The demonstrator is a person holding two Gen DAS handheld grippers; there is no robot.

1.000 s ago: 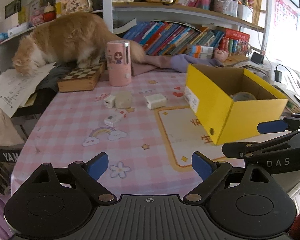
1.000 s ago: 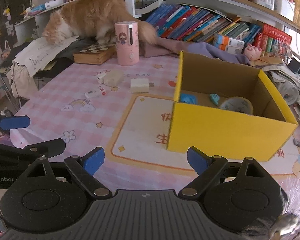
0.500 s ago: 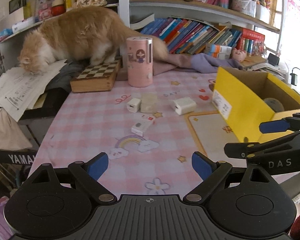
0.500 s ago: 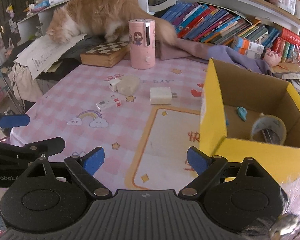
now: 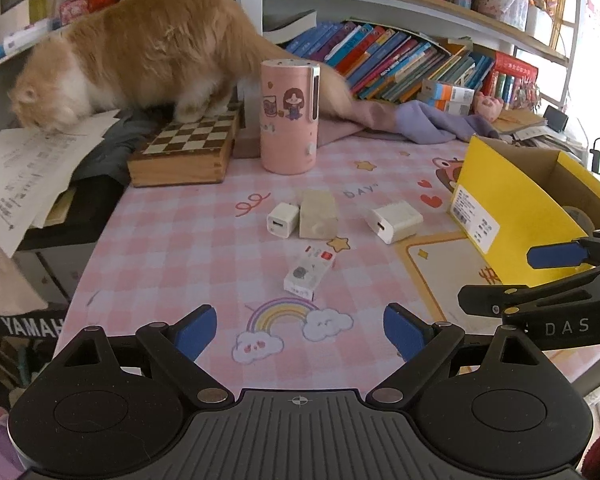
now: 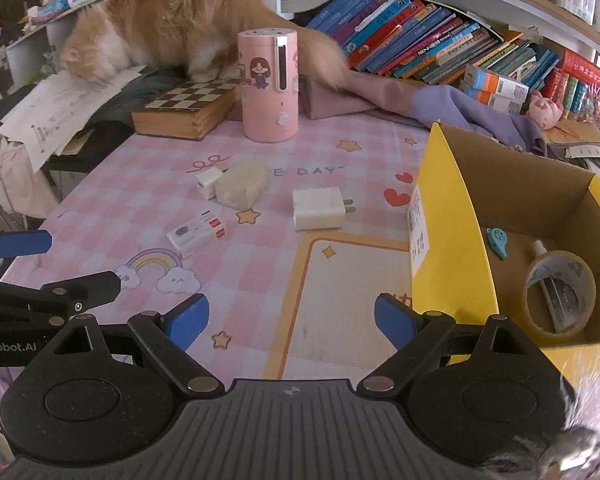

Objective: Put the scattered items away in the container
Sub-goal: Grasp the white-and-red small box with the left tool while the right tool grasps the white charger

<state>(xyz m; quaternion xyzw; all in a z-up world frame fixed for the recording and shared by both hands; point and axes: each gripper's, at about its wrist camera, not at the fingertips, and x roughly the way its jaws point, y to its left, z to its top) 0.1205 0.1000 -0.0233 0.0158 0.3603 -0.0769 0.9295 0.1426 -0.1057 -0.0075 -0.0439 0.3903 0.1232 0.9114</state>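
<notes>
Both grippers — left gripper and right gripper — are held with jaws wide and nothing between them, above the pink cloth. Two chargers, a beige block and a small packet are scattered left of the yellow box — tape is seen inside.

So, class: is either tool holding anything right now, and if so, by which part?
Nothing is held. The left tool and right tool both stand open and empty above the tablecloth.
</notes>
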